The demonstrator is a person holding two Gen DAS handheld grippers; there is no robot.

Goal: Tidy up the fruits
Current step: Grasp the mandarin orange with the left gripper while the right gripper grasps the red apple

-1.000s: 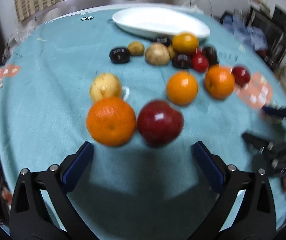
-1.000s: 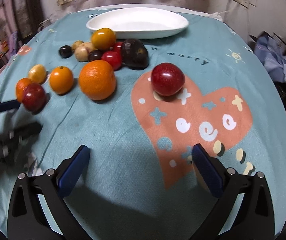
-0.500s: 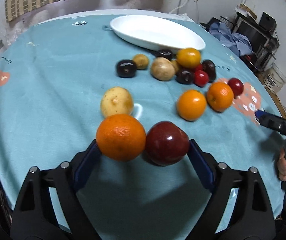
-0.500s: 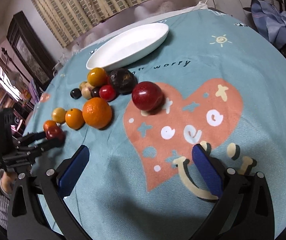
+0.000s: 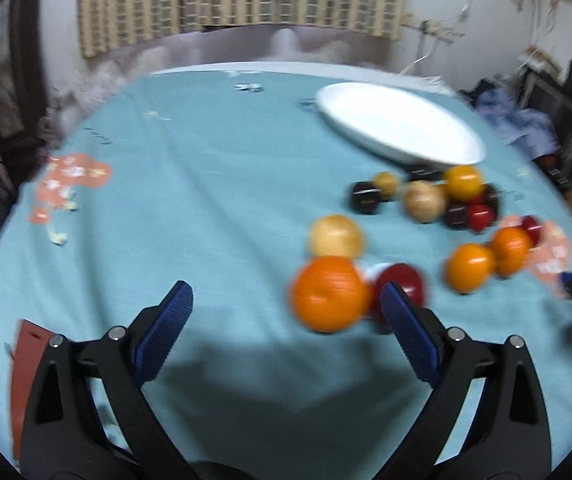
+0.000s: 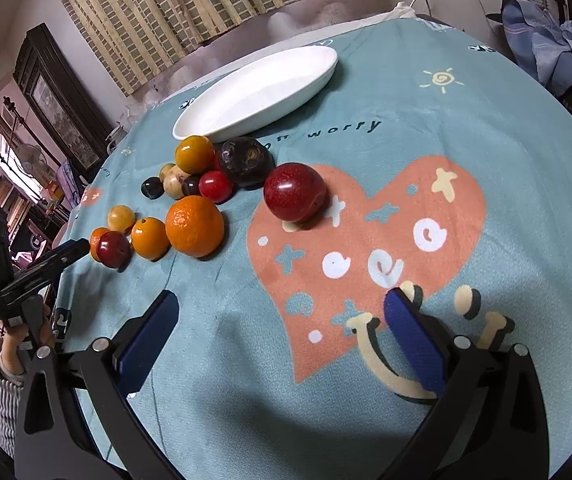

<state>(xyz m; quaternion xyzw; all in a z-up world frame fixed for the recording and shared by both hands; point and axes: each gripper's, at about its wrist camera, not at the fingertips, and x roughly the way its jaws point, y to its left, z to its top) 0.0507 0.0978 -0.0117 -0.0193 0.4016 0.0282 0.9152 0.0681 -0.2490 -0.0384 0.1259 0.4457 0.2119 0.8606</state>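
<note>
The left gripper [image 5: 286, 312] is opening, nothing between its fingers; right gripper [image 6: 281, 316] gapes wide, empty. Recentre on the orange [image 5: 328, 294] near the tabletop's edge before closing.

Matt woven teal tablecloth [image 6: 466, 128], glossy white ceramic-looking dish [image 6: 261, 92], shiny smooth red apple [image 6: 294, 192], dimpled orange [image 6: 194, 226]

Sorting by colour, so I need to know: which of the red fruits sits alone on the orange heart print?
The big red apple, resting on the heart's upper left edge. The other red fruits lie on teal cloth among the other fruit.
</note>
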